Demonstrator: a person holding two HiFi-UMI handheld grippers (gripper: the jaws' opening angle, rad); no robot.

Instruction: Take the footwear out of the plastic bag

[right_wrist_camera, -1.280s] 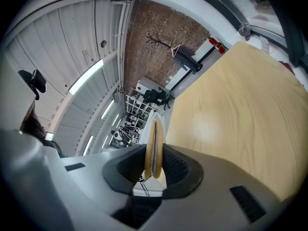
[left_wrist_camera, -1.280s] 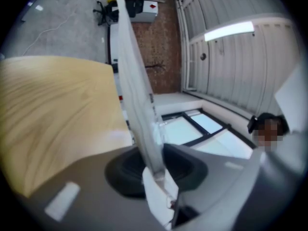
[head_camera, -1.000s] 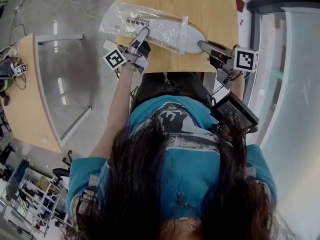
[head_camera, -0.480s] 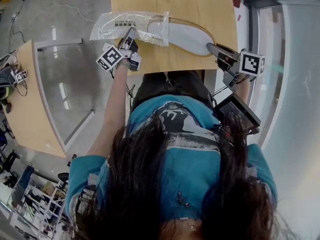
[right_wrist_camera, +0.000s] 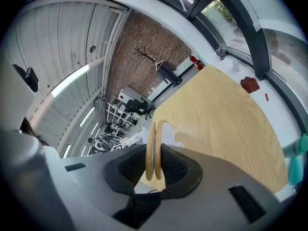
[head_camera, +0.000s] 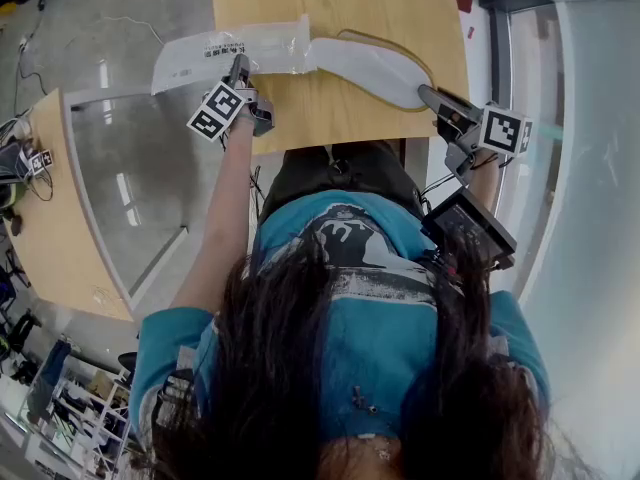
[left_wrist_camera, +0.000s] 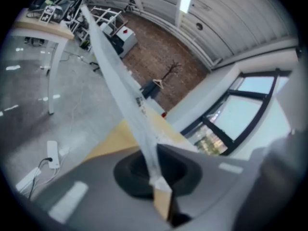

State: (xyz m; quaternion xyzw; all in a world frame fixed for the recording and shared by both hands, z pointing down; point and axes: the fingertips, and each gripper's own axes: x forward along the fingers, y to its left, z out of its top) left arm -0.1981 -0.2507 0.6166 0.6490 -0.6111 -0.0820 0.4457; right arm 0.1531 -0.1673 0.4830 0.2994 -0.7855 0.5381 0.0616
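Observation:
A clear plastic bag (head_camera: pixel 225 50) with a printed label hangs off the left edge of the wooden table (head_camera: pixel 380 3). My left gripper (head_camera: pixel 238 65) is shut on its near edge. In the left gripper view the bag (left_wrist_camera: pixel 120 81) runs up as a thin strip from the left gripper (left_wrist_camera: pixel 156 177). A pair of flat white slippers (head_camera: pixel 370 68) lies on the table, its left end at the bag's mouth. My right gripper (head_camera: pixel 428 95) holds their right end. In the right gripper view both tan-edged slippers (right_wrist_camera: pixel 154 148) stand pressed between the right gripper's (right_wrist_camera: pixel 154 170) closing jaws.
A second wooden desk (head_camera: pixel 45 208) stands at the left, across bare grey floor. A small red thing (right_wrist_camera: pixel 250 84) lies near the table's far right edge, by the window frame. A black device (head_camera: pixel 468 226) hangs at the person's right hip.
My left gripper has pulled the bag to the left, past the table's edge, so most of the slippers now lie bare. The right gripper has stayed at their right end.

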